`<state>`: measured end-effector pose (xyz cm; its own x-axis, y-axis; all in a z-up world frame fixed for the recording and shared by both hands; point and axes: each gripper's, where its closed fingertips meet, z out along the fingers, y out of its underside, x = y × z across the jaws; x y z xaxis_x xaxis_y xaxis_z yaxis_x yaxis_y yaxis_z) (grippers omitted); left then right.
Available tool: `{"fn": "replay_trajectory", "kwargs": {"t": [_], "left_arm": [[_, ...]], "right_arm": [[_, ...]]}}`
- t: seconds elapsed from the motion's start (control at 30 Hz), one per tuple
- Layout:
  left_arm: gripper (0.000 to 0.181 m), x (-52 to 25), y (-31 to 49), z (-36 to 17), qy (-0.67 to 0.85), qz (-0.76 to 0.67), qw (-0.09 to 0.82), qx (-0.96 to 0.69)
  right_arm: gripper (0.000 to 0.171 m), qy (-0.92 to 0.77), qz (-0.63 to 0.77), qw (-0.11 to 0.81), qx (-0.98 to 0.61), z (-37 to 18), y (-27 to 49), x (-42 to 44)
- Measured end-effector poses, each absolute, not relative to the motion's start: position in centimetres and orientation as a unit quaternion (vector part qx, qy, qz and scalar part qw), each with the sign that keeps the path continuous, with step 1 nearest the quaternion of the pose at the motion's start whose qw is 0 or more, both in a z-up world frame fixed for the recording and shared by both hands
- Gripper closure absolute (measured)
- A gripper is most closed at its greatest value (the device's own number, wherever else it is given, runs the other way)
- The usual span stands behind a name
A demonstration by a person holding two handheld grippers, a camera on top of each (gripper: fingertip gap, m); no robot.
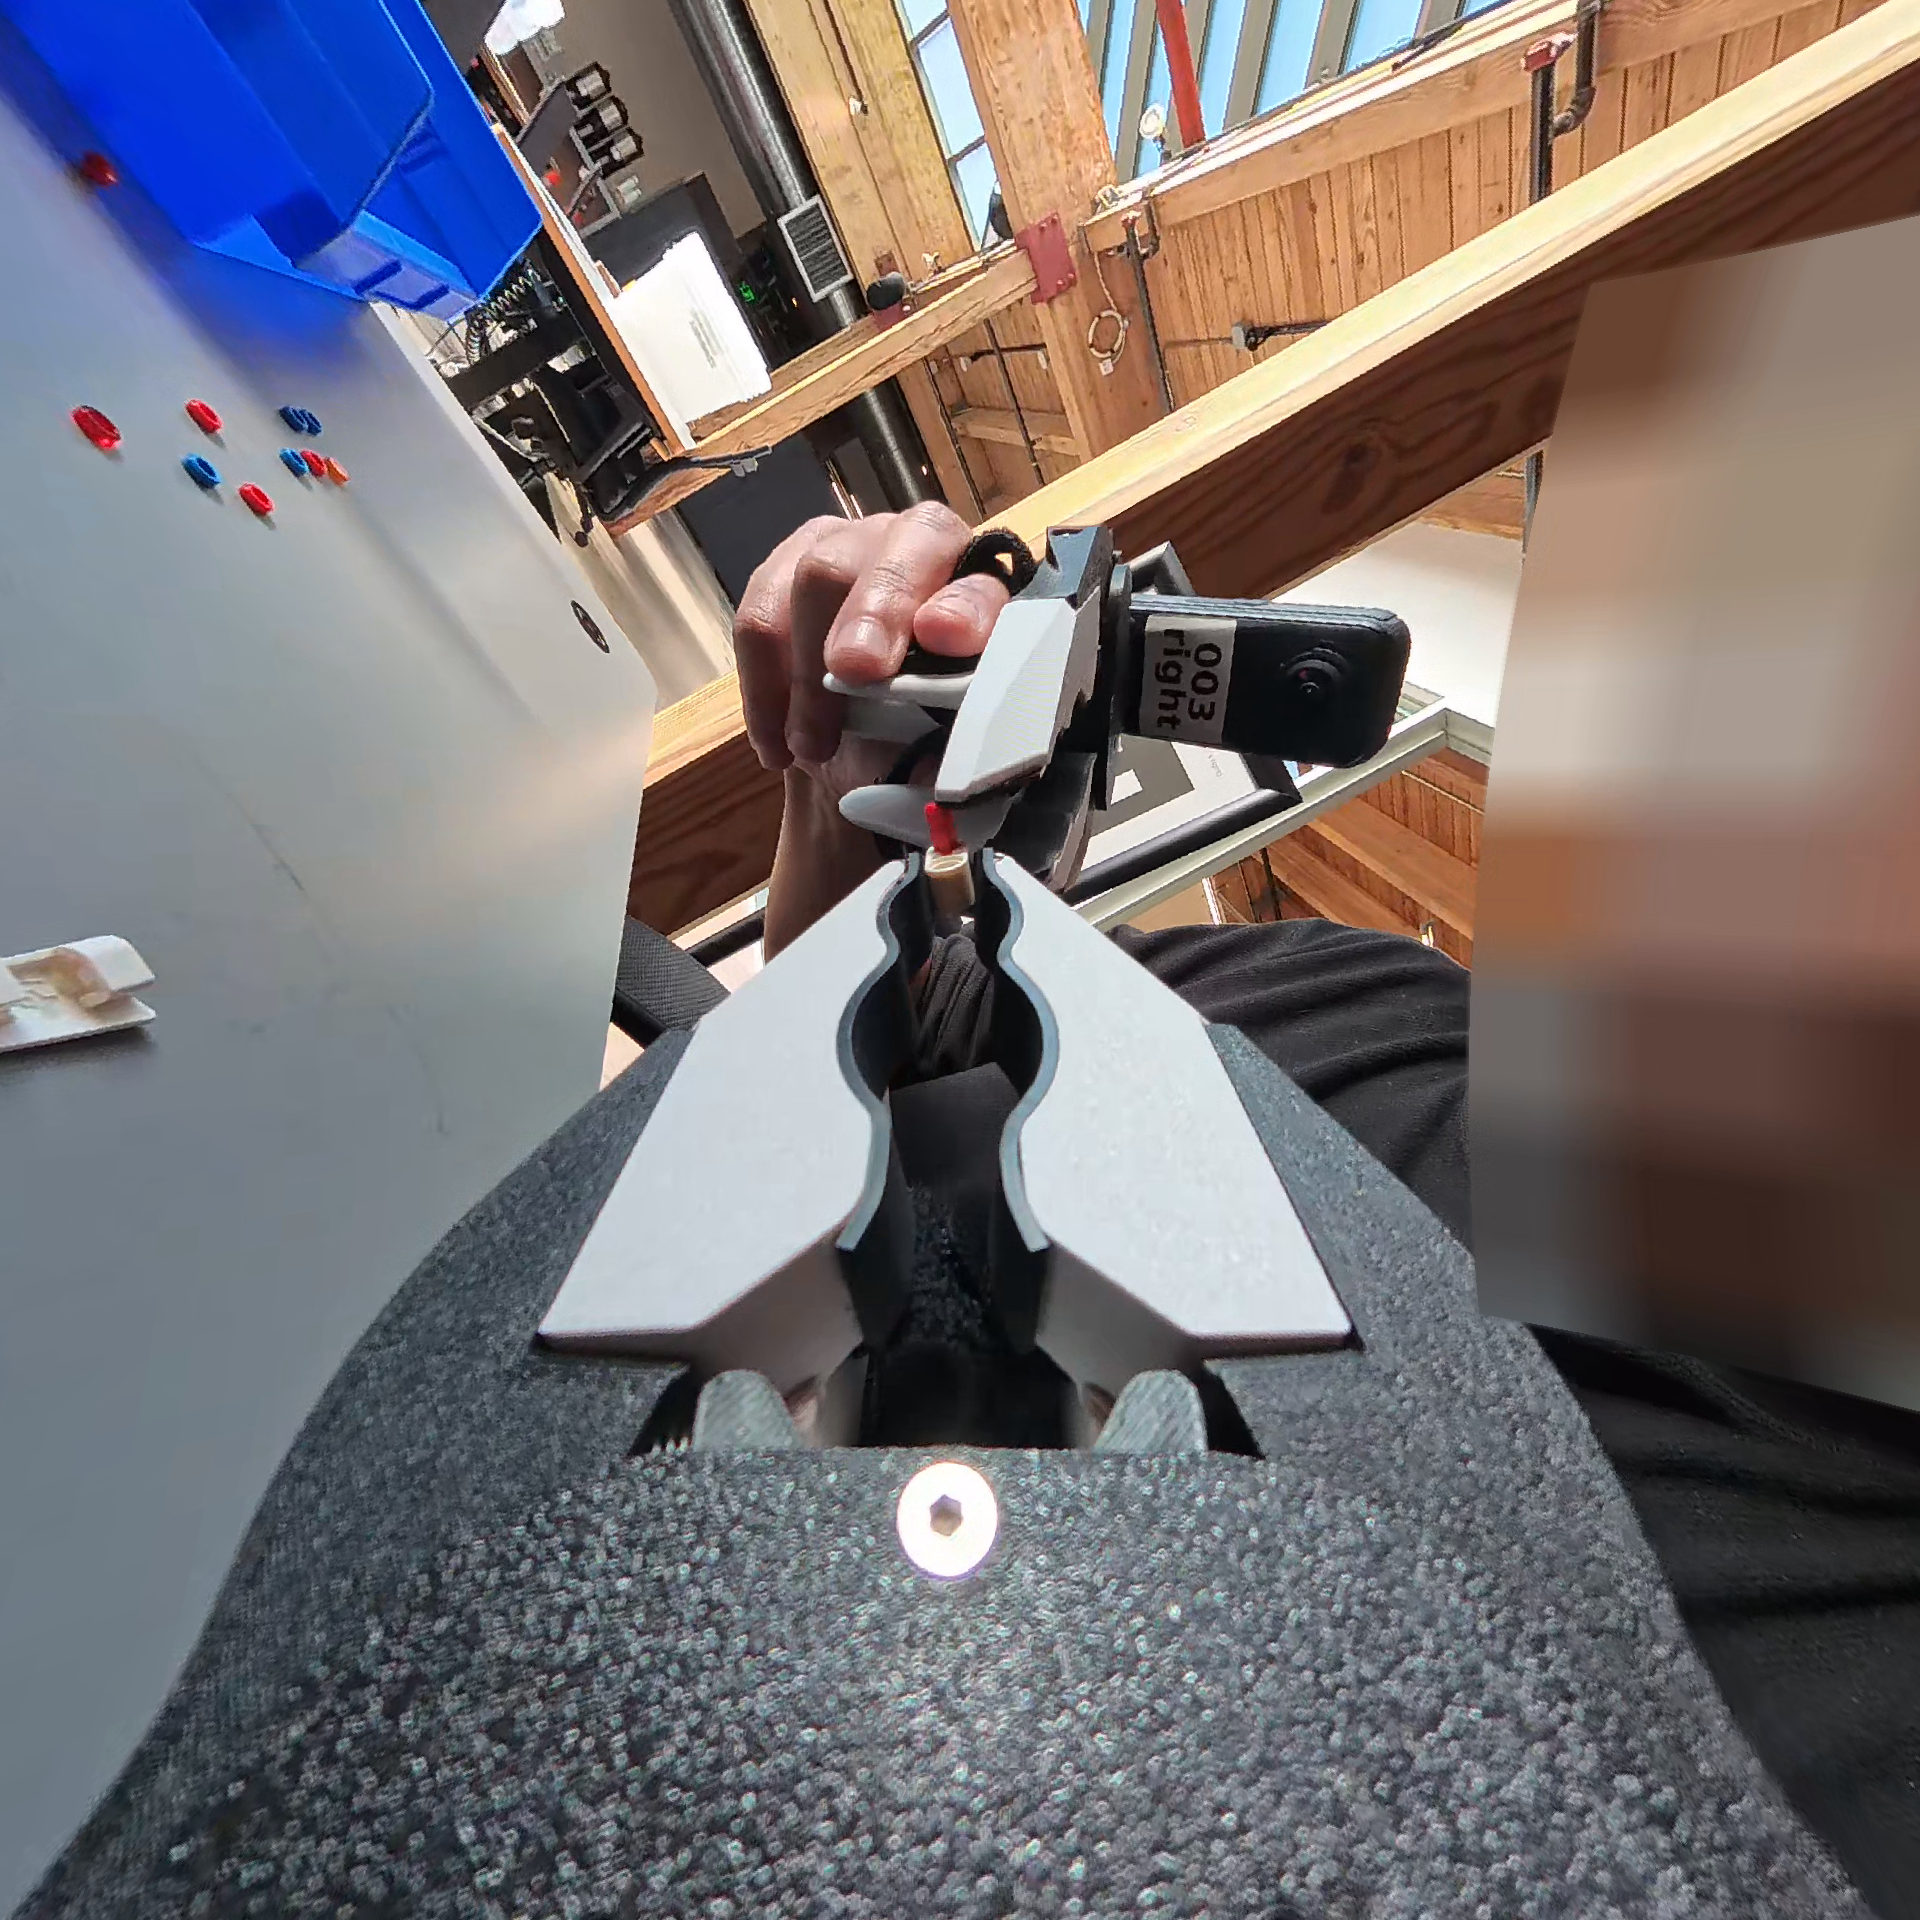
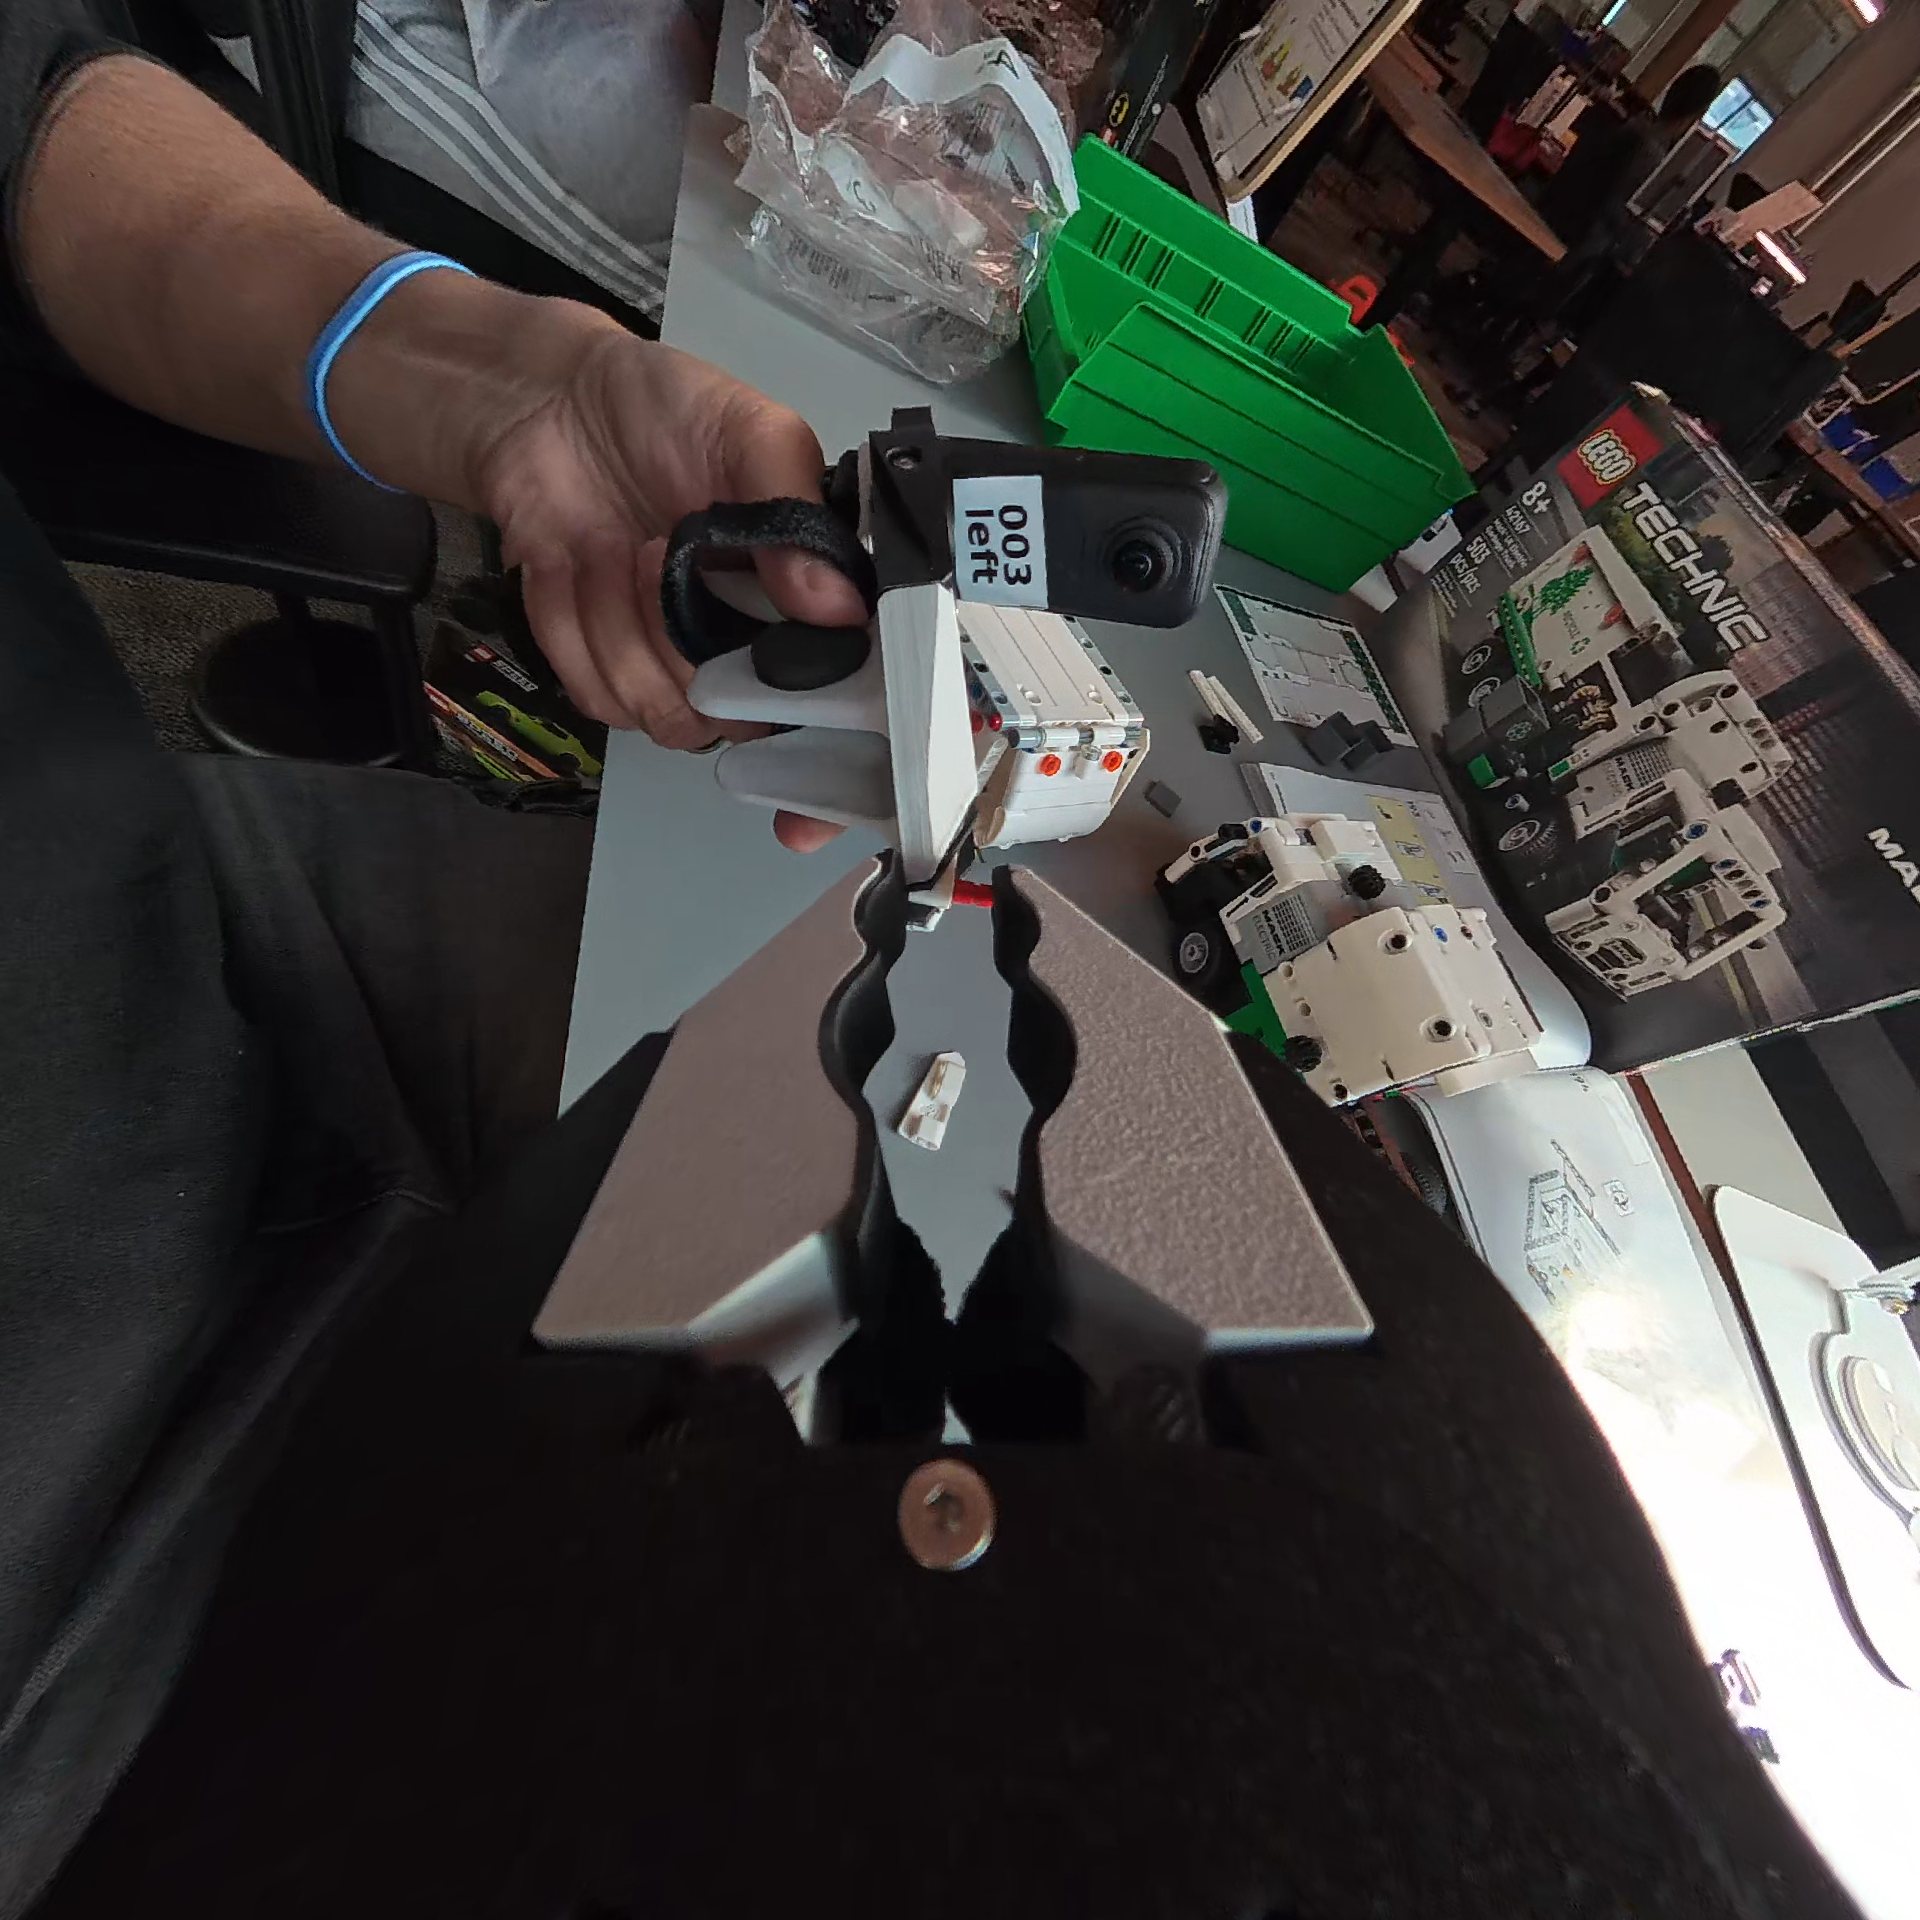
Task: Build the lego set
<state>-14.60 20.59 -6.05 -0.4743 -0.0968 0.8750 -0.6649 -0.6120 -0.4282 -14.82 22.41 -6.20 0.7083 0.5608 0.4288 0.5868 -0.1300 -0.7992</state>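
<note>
Nearest the lens in the left wrist view, the left gripper (image 1: 948, 868) is held up at centre frame, its fingers pinched on a small tan piece (image 1: 951, 868) at the tips. Right above it, the right gripper (image 1: 951, 821) is seen tip to tip with it, a small red pin (image 1: 941, 828) nipped between its fingers. In the right wrist view the same meeting is shown: the right gripper (image 2: 951, 902) is closed down on the red pin (image 2: 975, 900), and the left gripper (image 2: 940, 888) is brought in from above, a hand (image 2: 623, 499) wrapped round its handle.

Down the right side of that view a large set box (image 2: 1621, 748) is laid on the grey table (image 2: 665, 883). Green bins (image 2: 1236, 416) are stacked in the upper middle, with crumpled clear bags (image 2: 904, 197) beside them. A half-built white truck (image 2: 1361, 956) is parked just left of the box, and a white body section (image 2: 1049, 738) is seen behind the left gripper. One small white part (image 2: 932, 1098) is lying loose on the table between the right fingers.

In the left wrist view a blue bin (image 1: 260, 145) is seen at upper left, with red and blue pieces (image 1: 249, 457) scattered below it.
</note>
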Motion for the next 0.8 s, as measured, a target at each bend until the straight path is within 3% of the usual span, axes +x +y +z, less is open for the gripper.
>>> {"fn": "replay_trajectory", "kwargs": {"t": [0.13,0.47,0.7,0.8], "left_arm": [[0.175,-15.1,20.2,-6.3,-0.427,0.747,0.185,0.474],[0.176,-14.4,22.6,-8.1,-0.453,0.718,0.065,0.525],[0.176,-15.4,29.4,-5.2,-0.457,0.691,-0.176,0.532],[0.175,-15.9,31.0,-4.0,-0.426,0.711,-0.155,0.538]], "right_arm": [[0.156,-0.393,-0.008,0.545,-0.741,-6.4,22.1,-15.3],[0.146,-0.359,-0.006,0.555,-0.75,-8.0,24.3,-14.3],[0.148,-0.283,0.062,0.574,-0.766,-8.8,27.1,-11.4],[0.147,-0.26,0.099,0.599,-0.751,-8.1,28.7,-11.4]]}}
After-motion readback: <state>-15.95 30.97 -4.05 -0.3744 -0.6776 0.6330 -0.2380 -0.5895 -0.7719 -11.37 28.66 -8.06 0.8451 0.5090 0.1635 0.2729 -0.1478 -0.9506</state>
